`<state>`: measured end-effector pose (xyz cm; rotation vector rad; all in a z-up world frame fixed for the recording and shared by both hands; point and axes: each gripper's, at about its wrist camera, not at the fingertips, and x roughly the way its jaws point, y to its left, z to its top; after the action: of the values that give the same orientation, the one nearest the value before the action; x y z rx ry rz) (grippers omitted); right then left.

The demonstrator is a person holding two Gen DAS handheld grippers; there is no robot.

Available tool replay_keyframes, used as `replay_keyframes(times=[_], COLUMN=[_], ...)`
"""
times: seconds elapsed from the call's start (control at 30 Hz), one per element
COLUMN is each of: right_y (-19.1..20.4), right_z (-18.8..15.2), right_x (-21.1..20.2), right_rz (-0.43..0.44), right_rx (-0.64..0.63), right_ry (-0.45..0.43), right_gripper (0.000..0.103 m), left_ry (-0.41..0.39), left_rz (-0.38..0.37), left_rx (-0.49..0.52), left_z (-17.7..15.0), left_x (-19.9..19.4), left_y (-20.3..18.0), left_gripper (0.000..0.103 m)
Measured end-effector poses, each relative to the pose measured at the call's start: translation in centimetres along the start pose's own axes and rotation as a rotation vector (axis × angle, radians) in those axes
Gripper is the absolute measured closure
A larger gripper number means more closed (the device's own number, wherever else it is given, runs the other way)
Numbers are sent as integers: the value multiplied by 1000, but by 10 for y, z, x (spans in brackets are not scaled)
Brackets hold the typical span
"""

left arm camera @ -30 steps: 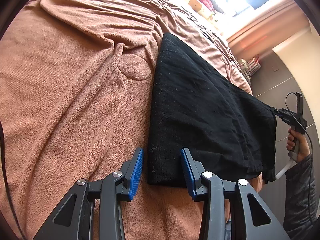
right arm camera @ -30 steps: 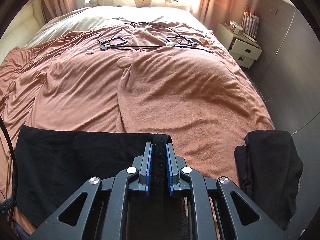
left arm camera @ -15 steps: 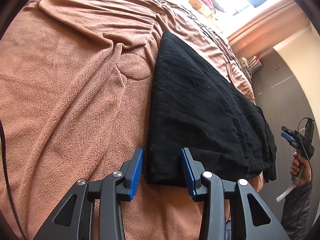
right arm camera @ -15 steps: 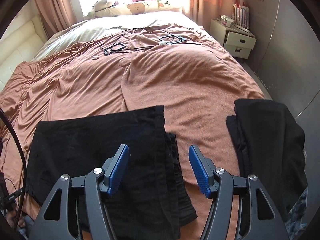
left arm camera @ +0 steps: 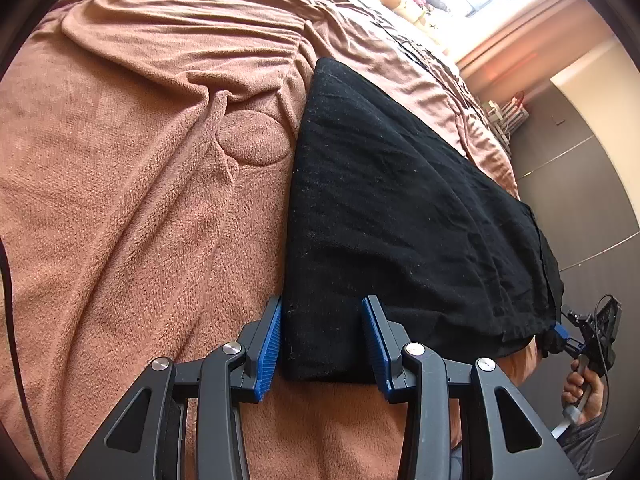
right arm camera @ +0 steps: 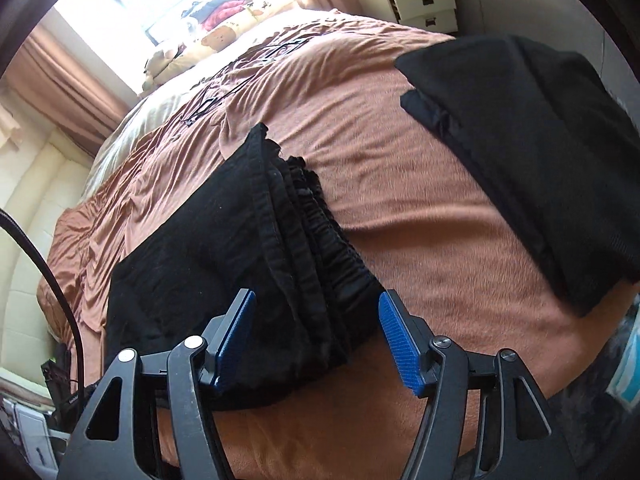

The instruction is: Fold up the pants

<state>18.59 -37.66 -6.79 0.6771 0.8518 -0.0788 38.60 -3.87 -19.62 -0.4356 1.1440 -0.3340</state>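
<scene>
Lying folded lengthwise on the brown blanket [left arm camera: 132, 208], the black pants [left arm camera: 392, 216] run left to right between both claws. The left gripper [left arm camera: 320, 340] hovers released over their near-left corner; the right gripper [right arm camera: 316, 344], jaws just opened and empty, straddles the waistband end [right arm camera: 320, 248] (nearer the next fold). No legible writing.

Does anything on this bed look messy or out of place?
Slightly. The folded black pants have their gathered waistband poking out past the top layer's edge, so the layers don't line up. Loose cables also lie across the brown blanket.
</scene>
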Motion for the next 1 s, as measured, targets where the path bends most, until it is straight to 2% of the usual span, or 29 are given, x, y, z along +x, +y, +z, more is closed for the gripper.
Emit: replay_keyframes(times=[0.3,0.47,0.5,0.53,0.57,0.63,0.7,0.8,0.93,0.97,1.0], right_y=[-28,-30,-29,-28,-29,-31,-35,-40,-43,-41,-40], right_z=[-37,-48,-48,-50,-50,-53,-54,-59,-57,-55,-53], right_x=[10,22,21,20,17,15,16,29,39,38,35], right_rz=[170,246,248,247,249,281,311,291,326,319,312], right_rx=[201,257,259,252,255,269,283,307,323,313,297], right_ry=[-48,-80,-92,-98,-111,-135,-133,-98,-86,-90,-100], right_gripper=[35,36,41,59,71,81,83,82,82,85,92], left_ry=[2,1,1,-1,-4,-12,-14,-13,-11,-9,-7], left_rz=[19,27,28,28,28,32,34,39,42,43,44], left_rx=[16,20,19,18,18,20,23,18,14,16,17], left_z=[7,8,8,8,9,9,11,14,16,16,16], left_x=[0,-1,-2,-3,-4,-5,-5,-3,-2,-1,-1], left_y=[-1,-3,-2,-2,-2,-2,-2,-1,-1,-1,-2], left_gripper=[62,62,62,62,62,62,62,62,62,62,62])
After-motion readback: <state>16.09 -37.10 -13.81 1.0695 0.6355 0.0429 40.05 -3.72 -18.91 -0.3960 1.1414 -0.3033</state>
